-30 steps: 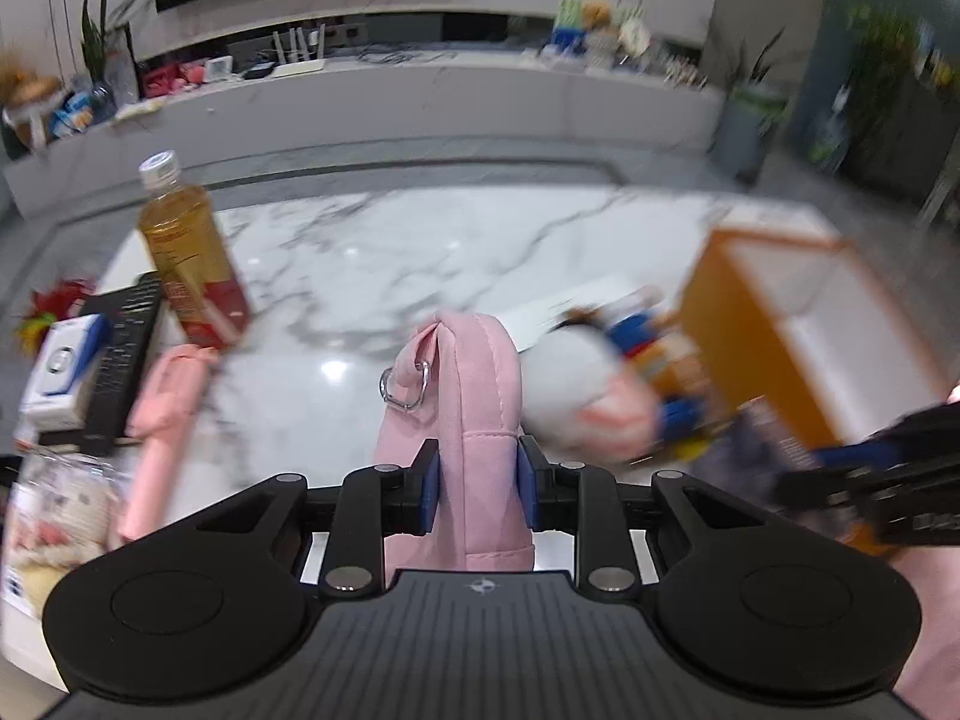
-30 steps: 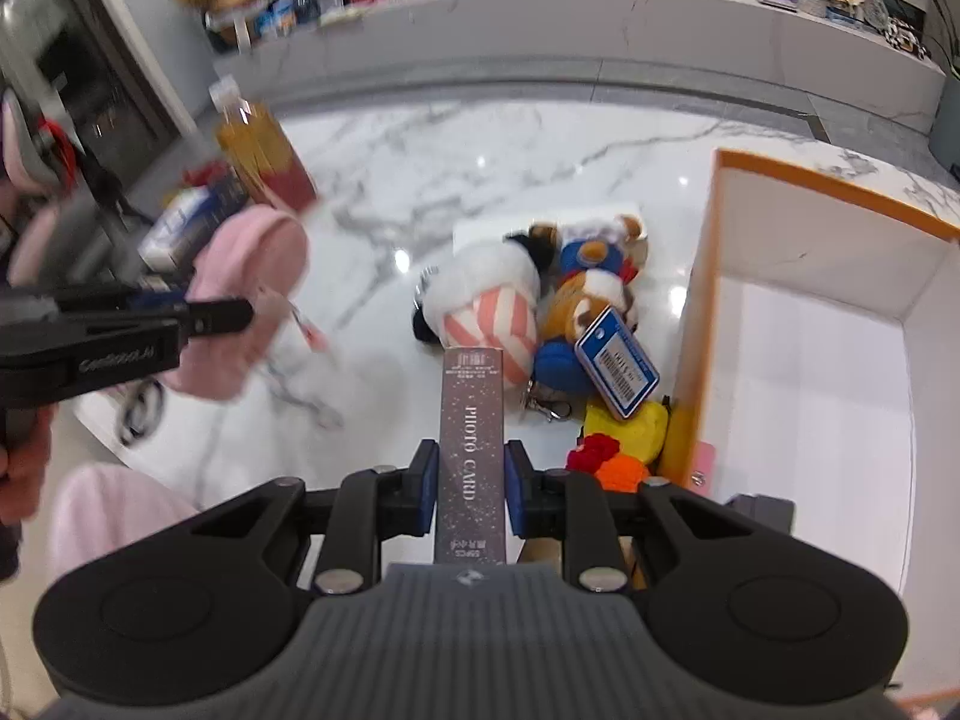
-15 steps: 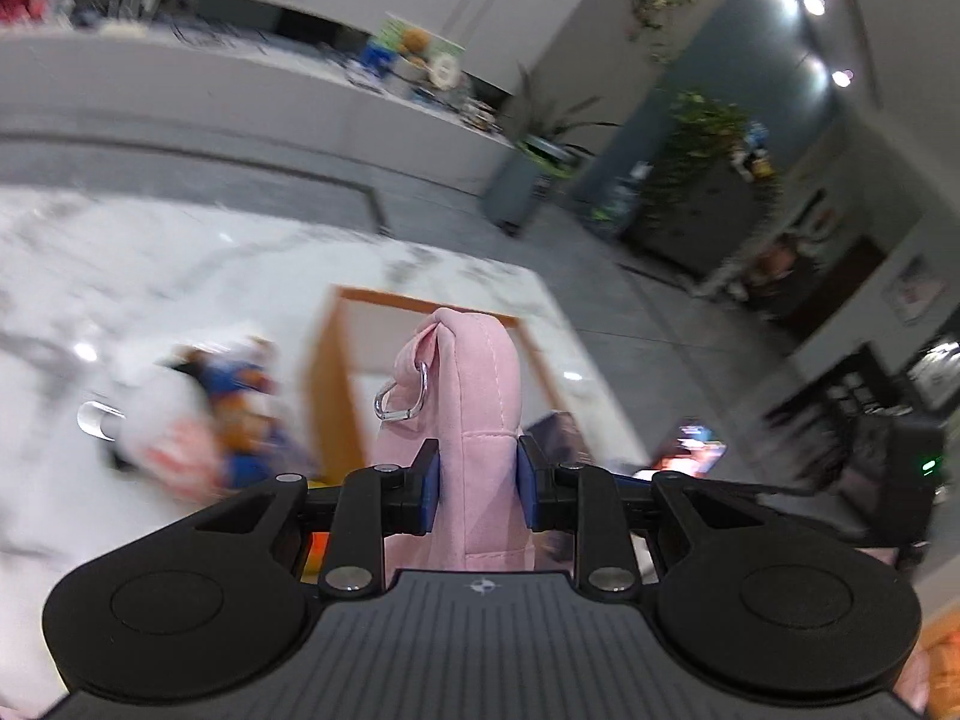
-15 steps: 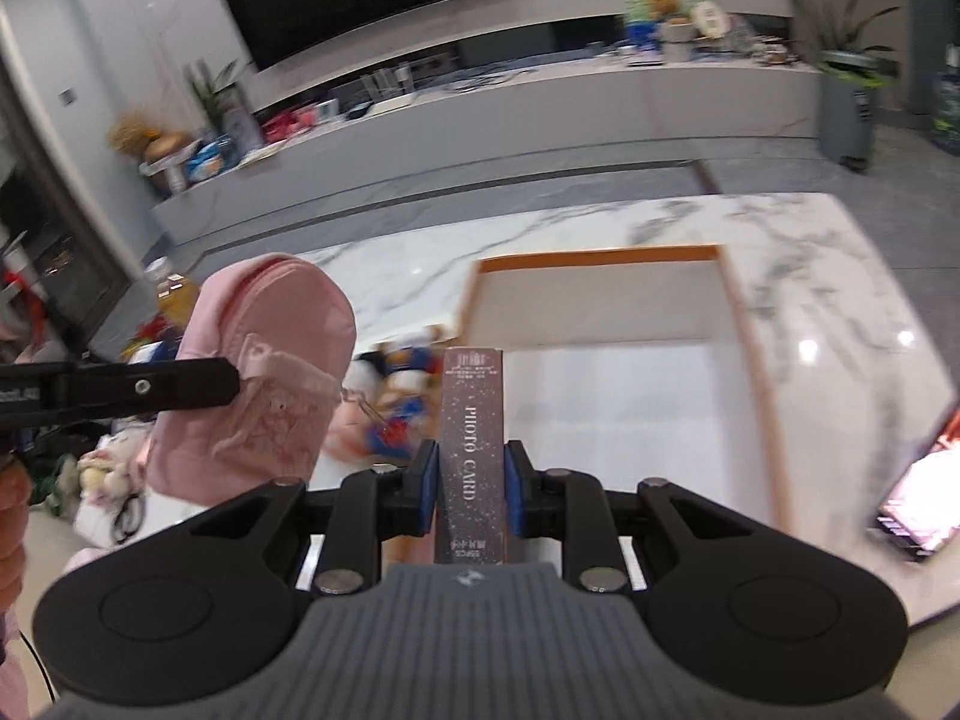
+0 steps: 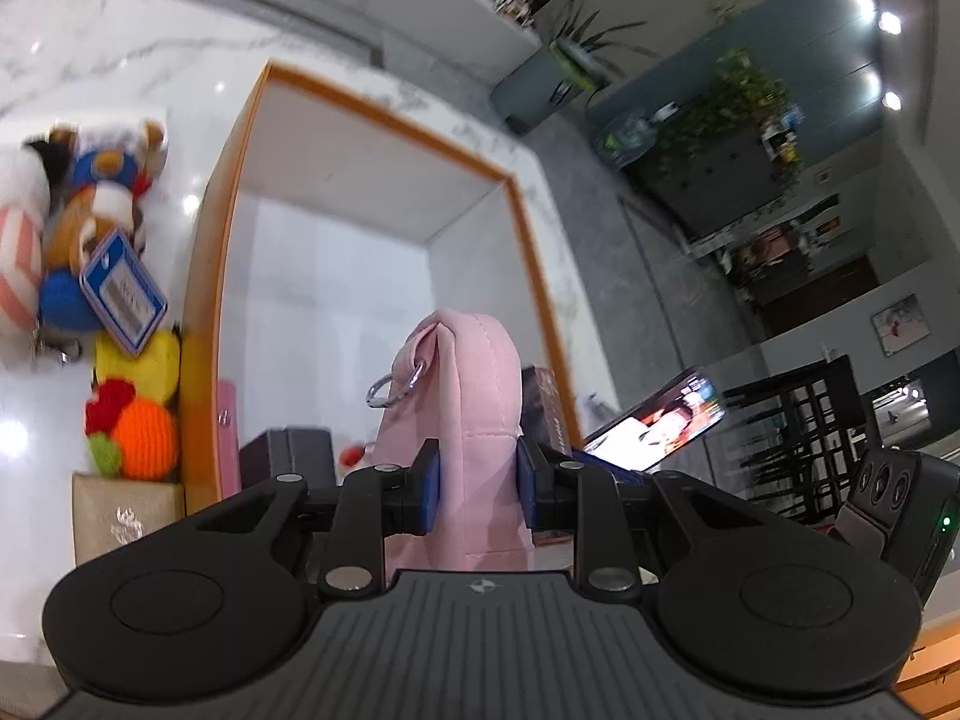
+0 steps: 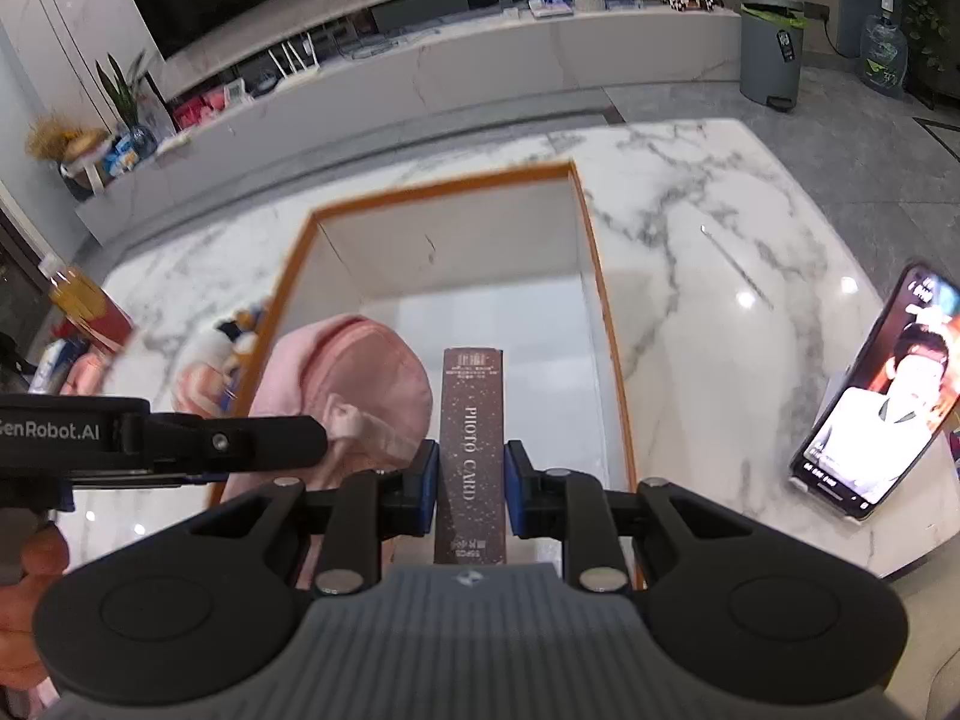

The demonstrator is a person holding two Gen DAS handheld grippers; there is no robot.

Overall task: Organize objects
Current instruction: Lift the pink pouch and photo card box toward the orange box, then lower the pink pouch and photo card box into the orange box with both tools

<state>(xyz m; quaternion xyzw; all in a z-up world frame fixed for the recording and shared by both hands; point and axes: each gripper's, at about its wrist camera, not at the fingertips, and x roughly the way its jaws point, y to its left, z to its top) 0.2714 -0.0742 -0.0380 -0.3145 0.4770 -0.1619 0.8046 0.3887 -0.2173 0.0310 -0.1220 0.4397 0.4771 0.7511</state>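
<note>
My left gripper (image 5: 478,483) is shut on a pink pouch (image 5: 474,372) with a metal ring, held over the near part of an orange-rimmed white box (image 5: 384,114). In the right wrist view the same pink pouch (image 6: 354,372) hangs above the box's left wall, with the left gripper's fingers (image 6: 228,441) reaching in from the left. My right gripper (image 6: 467,486) is shut on a dark brown "PHOTO CARD" box (image 6: 471,444), held upright over the near half of the orange-rimmed box (image 6: 591,252). A dark box (image 5: 288,456) and a small red item lie in the box's near end.
Plush toys (image 5: 78,222), a blue tag (image 5: 123,294), knitted fruit (image 5: 144,438) and a beige box (image 5: 126,525) lie left of the orange box on the marble table (image 6: 720,276). A lit phone (image 6: 882,396) leans at the right. A tea bottle (image 6: 81,300) stands far left.
Both grippers swung right from the toy pile to over the orange-rimmed box, each still holding its item. The left gripper also dipped and rolled, so the box now fills its view.
</note>
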